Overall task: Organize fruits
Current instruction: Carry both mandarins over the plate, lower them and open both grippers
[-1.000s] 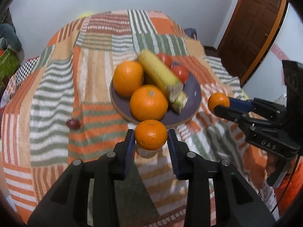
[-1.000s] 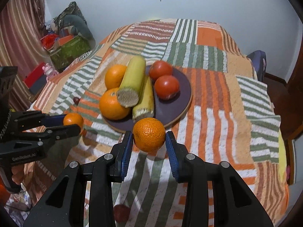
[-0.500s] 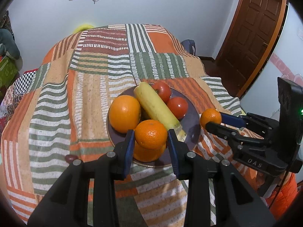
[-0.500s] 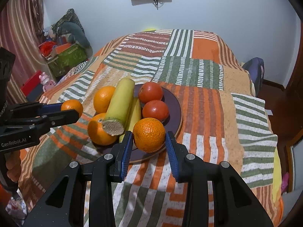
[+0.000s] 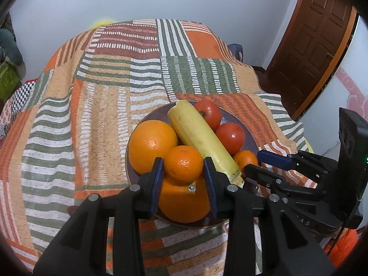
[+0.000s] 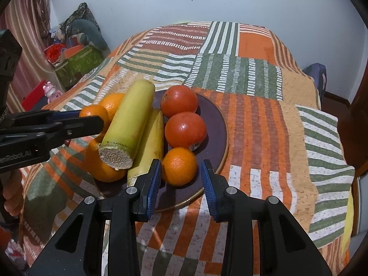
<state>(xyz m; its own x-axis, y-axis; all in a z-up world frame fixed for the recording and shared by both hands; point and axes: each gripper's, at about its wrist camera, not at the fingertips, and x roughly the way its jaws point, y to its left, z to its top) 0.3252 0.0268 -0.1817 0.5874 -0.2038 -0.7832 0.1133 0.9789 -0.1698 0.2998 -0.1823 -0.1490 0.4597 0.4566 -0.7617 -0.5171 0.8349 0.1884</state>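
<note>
A striped patchwork bedspread (image 5: 96, 105) covers the bed, white walls behind. Over the plate (image 6: 216, 124), each hand-held gripper, left (image 5: 184, 172) and right (image 6: 180, 172), clamps a small orange (image 5: 184, 166) (image 6: 179, 166).

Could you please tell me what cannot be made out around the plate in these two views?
- Left wrist view: the left tongs and their mandarin hide part of the lower orange.
- Right wrist view: whether the right tongs' mandarin touches the plate.
- Right wrist view: the squash hides most of the far orange.
</note>
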